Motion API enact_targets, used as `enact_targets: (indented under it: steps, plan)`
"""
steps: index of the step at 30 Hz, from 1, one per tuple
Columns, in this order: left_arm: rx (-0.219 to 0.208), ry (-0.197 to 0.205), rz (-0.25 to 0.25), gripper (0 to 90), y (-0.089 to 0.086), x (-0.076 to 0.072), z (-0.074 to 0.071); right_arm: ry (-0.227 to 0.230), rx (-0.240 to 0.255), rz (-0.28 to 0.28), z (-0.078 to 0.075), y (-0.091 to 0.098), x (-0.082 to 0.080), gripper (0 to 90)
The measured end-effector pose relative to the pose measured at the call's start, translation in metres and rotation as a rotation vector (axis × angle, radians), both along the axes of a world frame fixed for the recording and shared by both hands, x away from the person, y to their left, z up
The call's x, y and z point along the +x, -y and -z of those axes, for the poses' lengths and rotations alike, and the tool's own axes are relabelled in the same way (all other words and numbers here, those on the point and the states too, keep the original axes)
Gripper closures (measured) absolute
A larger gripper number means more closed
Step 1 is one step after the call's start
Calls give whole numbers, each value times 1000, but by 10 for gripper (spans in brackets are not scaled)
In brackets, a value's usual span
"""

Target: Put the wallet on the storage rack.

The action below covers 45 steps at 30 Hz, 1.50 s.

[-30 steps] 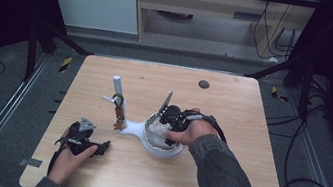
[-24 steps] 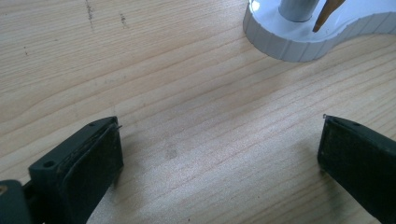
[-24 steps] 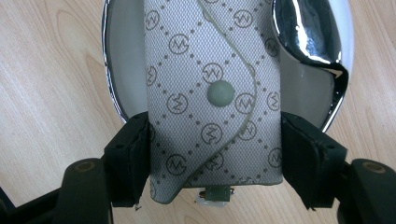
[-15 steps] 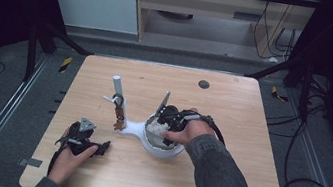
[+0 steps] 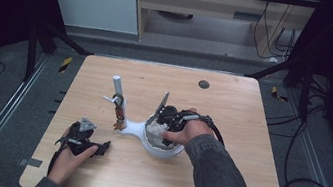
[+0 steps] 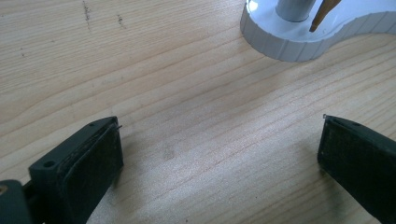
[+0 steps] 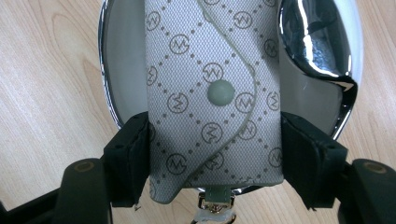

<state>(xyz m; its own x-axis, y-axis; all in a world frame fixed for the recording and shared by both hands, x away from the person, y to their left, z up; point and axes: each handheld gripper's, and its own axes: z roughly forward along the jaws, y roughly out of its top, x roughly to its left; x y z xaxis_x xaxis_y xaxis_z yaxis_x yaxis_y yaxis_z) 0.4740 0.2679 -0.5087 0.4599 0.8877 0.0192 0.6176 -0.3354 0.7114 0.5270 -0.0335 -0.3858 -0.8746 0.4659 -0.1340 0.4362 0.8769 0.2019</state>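
A white stand (image 5: 134, 129) with an upright post (image 5: 117, 88) and a round dish (image 5: 165, 153) sits mid-table. My right gripper (image 5: 160, 129) is over the dish, shut on a grey patterned pouch (image 7: 210, 84) with a snap button; both pads press its sides. Beneath the pouch lies the dish's chrome rim (image 7: 322, 42), and a metal clasp (image 7: 215, 205) shows at the pouch's near end. My left gripper (image 5: 95, 147) rests on the wood to the stand's left, open, with bare table (image 6: 215, 130) between its jaws. The stand's base (image 6: 289, 42) is just ahead of it.
A small ring and a brown tag (image 5: 119, 115) hang from the post. A dark round mark (image 5: 203, 84) sits near the table's far edge. Bare wood stretches right of the dish and along the front edge; cables lie on the floor at right.
The right hand has edged slightly left over the dish with the pouch still held. The left gripper has not moved.
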Motion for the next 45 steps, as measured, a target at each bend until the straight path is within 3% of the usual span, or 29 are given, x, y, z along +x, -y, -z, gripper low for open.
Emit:
enact_targets:
  steps: [11,16,45]
  plan:
    - [0,0,0,0,0,0,0,2,-6,3,2,-3,1,299]
    - [-1,0,1,0,0,0,0,6,64,21,0,-3,-1,238]
    - [3,-2,4,0,0,0,0,34,136,38,-19,17,-15,219]
